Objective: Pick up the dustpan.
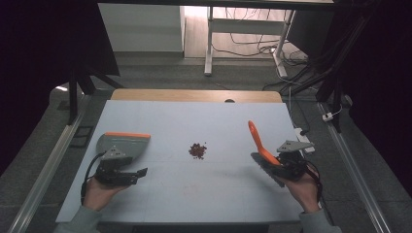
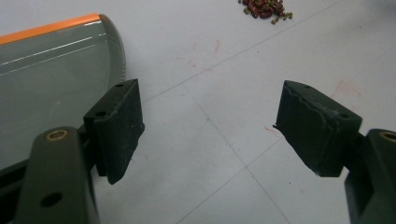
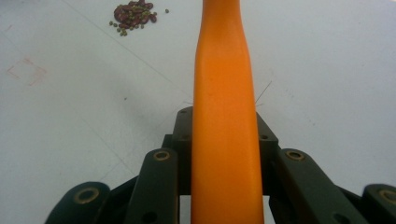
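Item one: pale blue-grey flat table [image 1: 194, 126], wooden strip along its far edge, faint seam lines across the top. Item two: grey plastic dustpan with an orange lip [image 1: 122, 144], lying flat on the left part of the table, lip on its far side; in the left gripper view its grey body sits just beside the left jaw. Item three: left gripper [image 1: 138, 173], held low at the near side of the dustpan, jaws wide apart with bare table between them, closed on nothing. Item four: right gripper [image 1: 272, 162], on the right part of the table, jaws clamped on the orange plastic handle of a small hand brush [image 1: 256, 137]; the handle's long axis rises away from the person and leans toward the table's middle, dark bristle head low by the gripper. Item five: small heap of dark red beans with a few green ones [image 1: 197, 150], at the table's centre, between the two grippers and well apart from both. Judgement: the heap lies left of the brush and right of the dustpan, so a leftward sweep would carry it toward the pan; the brush hand looks slightly farther from it.
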`<state>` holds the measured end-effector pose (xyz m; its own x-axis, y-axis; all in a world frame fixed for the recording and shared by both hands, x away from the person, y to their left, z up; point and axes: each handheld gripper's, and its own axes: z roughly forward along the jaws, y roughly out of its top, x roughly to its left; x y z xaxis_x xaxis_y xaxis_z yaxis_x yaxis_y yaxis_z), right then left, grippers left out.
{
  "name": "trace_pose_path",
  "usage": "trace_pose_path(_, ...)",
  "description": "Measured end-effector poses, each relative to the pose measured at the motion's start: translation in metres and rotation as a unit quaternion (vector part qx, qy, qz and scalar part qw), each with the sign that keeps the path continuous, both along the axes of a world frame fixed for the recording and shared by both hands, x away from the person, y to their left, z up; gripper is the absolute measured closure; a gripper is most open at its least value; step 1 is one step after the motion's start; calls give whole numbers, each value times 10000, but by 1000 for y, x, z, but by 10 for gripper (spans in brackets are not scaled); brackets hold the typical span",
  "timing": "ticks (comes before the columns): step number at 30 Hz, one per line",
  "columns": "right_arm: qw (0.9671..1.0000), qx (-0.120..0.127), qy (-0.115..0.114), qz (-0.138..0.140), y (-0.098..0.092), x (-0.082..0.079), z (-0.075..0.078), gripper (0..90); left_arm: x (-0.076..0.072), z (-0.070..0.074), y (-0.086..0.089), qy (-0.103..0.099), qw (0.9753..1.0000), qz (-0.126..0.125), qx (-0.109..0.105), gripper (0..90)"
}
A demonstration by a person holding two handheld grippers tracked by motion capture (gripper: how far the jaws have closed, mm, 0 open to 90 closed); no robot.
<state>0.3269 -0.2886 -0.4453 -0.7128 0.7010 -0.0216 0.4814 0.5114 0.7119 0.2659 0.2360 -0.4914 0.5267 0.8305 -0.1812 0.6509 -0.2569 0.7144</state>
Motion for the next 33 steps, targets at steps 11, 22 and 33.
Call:
trace_pose_path(11,9998,-170,4,53,8,3,-4,709,-4,1,-1,-6,9999,-105,6,234)
trace_pose_path(22,9998,-202,-49,57,12,-1,-1,709,-6,10,-5,-100,9998,-153,35,236)
trace_pose_path(33,9999,-155,-38,24,12,-4,-2,709,-3,20,-7,-103,9997,-91,194,236)
